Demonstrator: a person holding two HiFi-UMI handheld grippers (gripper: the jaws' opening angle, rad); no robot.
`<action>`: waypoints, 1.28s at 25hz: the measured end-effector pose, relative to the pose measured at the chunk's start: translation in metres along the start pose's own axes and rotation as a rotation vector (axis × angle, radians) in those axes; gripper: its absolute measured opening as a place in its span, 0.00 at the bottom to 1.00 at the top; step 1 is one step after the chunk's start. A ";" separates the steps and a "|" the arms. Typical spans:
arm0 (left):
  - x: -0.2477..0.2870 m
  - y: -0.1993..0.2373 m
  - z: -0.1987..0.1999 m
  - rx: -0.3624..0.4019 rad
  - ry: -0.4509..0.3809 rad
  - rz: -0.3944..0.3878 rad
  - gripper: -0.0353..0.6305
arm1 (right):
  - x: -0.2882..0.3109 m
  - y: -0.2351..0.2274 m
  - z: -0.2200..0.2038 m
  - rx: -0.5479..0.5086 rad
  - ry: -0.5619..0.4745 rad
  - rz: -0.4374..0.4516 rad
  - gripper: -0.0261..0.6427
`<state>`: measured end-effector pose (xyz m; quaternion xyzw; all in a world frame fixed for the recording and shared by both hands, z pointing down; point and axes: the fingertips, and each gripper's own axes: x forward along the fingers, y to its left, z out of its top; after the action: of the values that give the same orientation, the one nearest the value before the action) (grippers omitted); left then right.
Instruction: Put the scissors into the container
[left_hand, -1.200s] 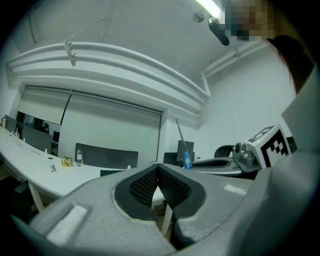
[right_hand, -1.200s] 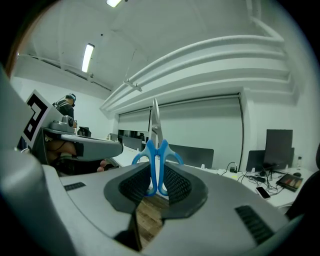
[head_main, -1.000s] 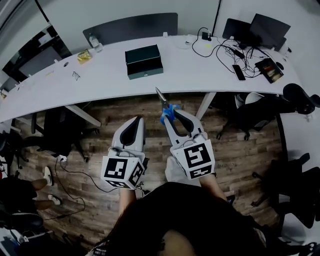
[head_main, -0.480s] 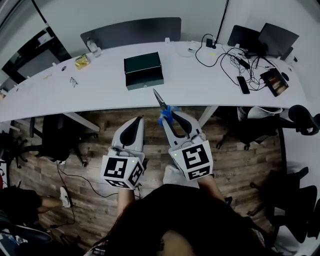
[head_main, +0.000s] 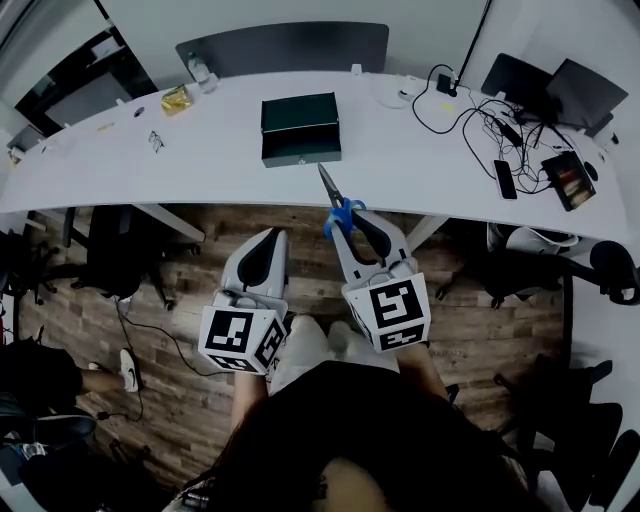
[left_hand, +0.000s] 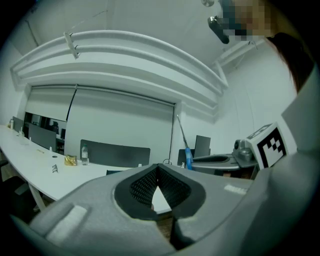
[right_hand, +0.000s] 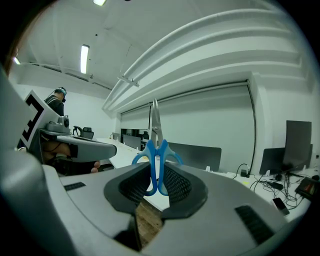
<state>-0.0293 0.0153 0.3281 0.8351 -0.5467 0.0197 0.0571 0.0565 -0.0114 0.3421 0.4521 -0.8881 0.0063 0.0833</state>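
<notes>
Blue-handled scissors (head_main: 331, 194) stand in my right gripper (head_main: 350, 216), which is shut on the handles; the steel blades point ahead over the near edge of the white table (head_main: 190, 165). In the right gripper view the scissors (right_hand: 156, 150) rise upright between the black pads (right_hand: 176, 184). The container, a dark green box (head_main: 300, 126) with its lid closed, lies on the table just beyond and left of the blade tip. My left gripper (head_main: 273, 236) hovers beside the right one over the wooden floor, jaws together and empty; its pads (left_hand: 170, 186) meet at the tips.
Cables (head_main: 470, 110), a phone (head_main: 504, 178) and monitors (head_main: 560, 85) crowd the table's right end. A bottle (head_main: 197, 70), a gold packet (head_main: 176, 97) and small items lie at the back left. Office chairs (head_main: 115, 265) stand under the table and at right (head_main: 545, 255).
Both grippers have moved forward toward the table. The scissors' tip now reaches over the table edge, closer to the green box. The grip on the scissors is unchanged.
</notes>
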 end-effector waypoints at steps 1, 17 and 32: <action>0.001 0.001 0.001 0.001 -0.002 0.005 0.07 | 0.002 -0.001 0.000 0.001 0.001 0.000 0.17; 0.047 0.033 0.001 -0.007 -0.008 0.026 0.07 | 0.051 -0.021 0.000 -0.019 -0.006 0.019 0.17; 0.113 0.073 0.018 -0.003 -0.003 0.015 0.07 | 0.118 -0.054 0.011 -0.035 0.018 0.039 0.17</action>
<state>-0.0512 -0.1186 0.3263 0.8310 -0.5530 0.0181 0.0573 0.0299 -0.1386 0.3458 0.4333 -0.8958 -0.0034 0.0993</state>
